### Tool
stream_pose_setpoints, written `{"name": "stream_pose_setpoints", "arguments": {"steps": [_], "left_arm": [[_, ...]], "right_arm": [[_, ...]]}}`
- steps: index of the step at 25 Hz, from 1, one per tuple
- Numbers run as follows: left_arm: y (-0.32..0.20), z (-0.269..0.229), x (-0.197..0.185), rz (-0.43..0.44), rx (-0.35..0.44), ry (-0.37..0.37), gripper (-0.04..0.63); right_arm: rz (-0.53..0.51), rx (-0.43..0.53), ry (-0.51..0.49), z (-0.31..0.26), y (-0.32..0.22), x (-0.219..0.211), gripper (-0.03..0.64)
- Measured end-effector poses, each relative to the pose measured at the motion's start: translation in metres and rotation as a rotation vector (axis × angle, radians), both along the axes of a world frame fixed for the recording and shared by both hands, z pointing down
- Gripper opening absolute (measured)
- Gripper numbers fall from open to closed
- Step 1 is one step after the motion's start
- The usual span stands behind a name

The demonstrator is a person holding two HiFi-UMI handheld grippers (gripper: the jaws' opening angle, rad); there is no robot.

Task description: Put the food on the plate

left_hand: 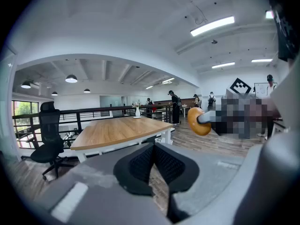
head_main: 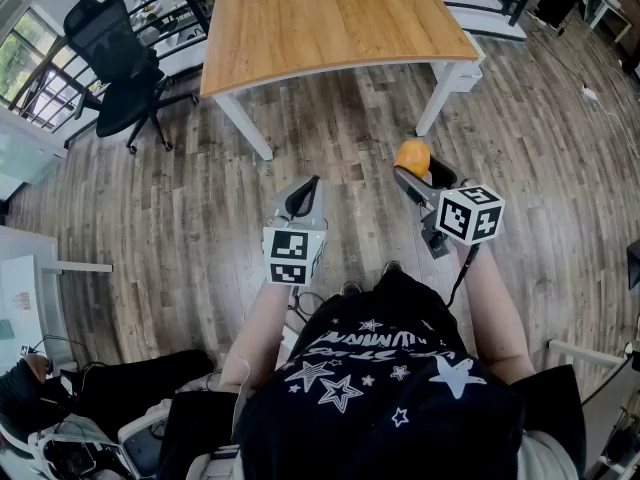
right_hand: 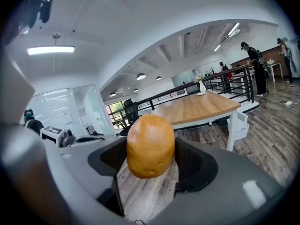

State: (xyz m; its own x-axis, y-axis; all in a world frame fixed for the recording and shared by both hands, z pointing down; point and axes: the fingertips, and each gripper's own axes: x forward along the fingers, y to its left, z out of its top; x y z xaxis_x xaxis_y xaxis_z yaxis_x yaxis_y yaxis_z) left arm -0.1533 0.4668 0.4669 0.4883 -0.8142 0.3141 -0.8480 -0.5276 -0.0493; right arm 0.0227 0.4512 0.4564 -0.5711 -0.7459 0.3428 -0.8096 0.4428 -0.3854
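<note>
The food is a round golden-brown piece [head_main: 412, 155], and my right gripper [head_main: 417, 171] is shut on it, held in the air above the wooden floor. In the right gripper view the food [right_hand: 150, 146] fills the gap between both black pads. My left gripper [head_main: 304, 197] hangs beside it at the left, shut, with nothing in it; its pads [left_hand: 140, 163] meet at the tips. From the left gripper view the food [left_hand: 198, 121] shows at the right. No plate is visible in any view.
A wooden table [head_main: 330, 18] with white legs stands ahead of both grippers; a white vase [right_hand: 201, 87] stands at its far end. A black office chair [head_main: 120, 68] is at the left by a black railing [left_hand: 93, 114]. People [right_hand: 255, 64] stand far off.
</note>
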Motion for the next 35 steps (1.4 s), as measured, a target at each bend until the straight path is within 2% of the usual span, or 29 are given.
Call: {"name": "stream_pose_setpoints", "arguments": {"steps": [16,21,27,32,35], "left_arm": [[0.011,0.002,0.013,-0.001,-0.024,0.031,-0.002],[0.014,0.009,0.004,0.011,-0.035,0.012,-0.002],[0.018,0.024,-0.006,-0.018,-0.063,0.017,-0.002],[0.0,0.041,-0.013,-0.042,-0.104,0.031,-0.002],[-0.022,0.041,-0.015,-0.051,-0.1,0.023,-0.002]], "right_arm": [[0.039,-0.005,-0.013,0.004,0.012,0.017,0.325],[0.046,-0.029,-0.057,0.007,0.015,0.014,0.325],[0.056,-0.074,-0.073,0.03,0.019,0.022,0.327],[0.03,-0.082,-0.063,0.039,-0.011,0.02,0.327],[0.015,-0.098,-0.053,0.048,-0.042,0.024,0.327]]}}
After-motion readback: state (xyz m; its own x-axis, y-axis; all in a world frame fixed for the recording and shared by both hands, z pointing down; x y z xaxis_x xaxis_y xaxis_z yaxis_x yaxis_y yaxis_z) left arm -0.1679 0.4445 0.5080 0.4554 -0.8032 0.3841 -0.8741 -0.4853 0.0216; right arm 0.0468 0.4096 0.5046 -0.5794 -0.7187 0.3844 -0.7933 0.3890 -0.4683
